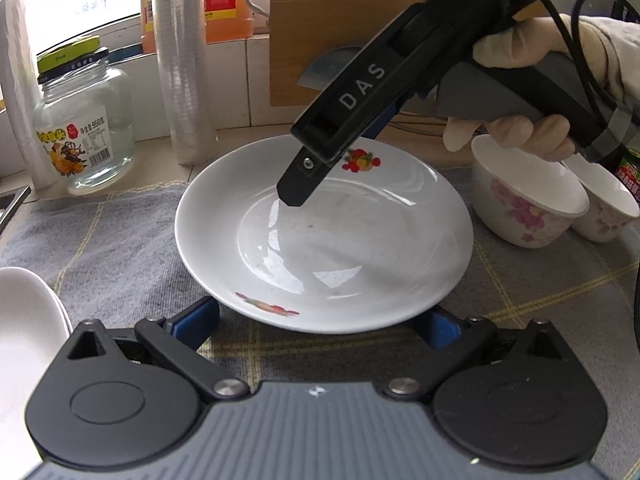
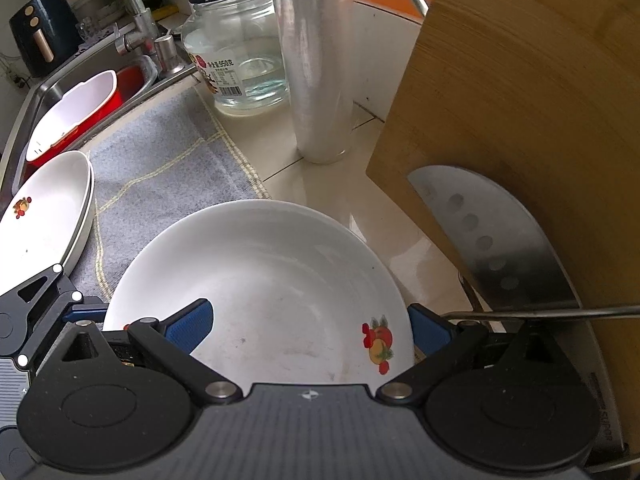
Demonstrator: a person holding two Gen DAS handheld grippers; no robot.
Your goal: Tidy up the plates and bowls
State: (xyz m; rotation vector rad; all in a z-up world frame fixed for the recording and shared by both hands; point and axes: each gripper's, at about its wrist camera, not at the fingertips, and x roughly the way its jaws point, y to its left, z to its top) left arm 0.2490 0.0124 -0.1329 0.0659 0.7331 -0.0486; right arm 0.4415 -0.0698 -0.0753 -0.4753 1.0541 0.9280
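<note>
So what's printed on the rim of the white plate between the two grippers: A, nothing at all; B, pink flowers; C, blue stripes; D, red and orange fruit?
D: the plate carries small red and orange fruit prints on its rim, one on the far side and one on the near side in the left wrist view; the pink flowers are on the bowl beside it.

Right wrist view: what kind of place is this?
Most likely a home kitchen counter. A sink with a tap sits at the left, a cutting board leans with a cleaver against it, and a plate rests on a grey dish mat.
</note>
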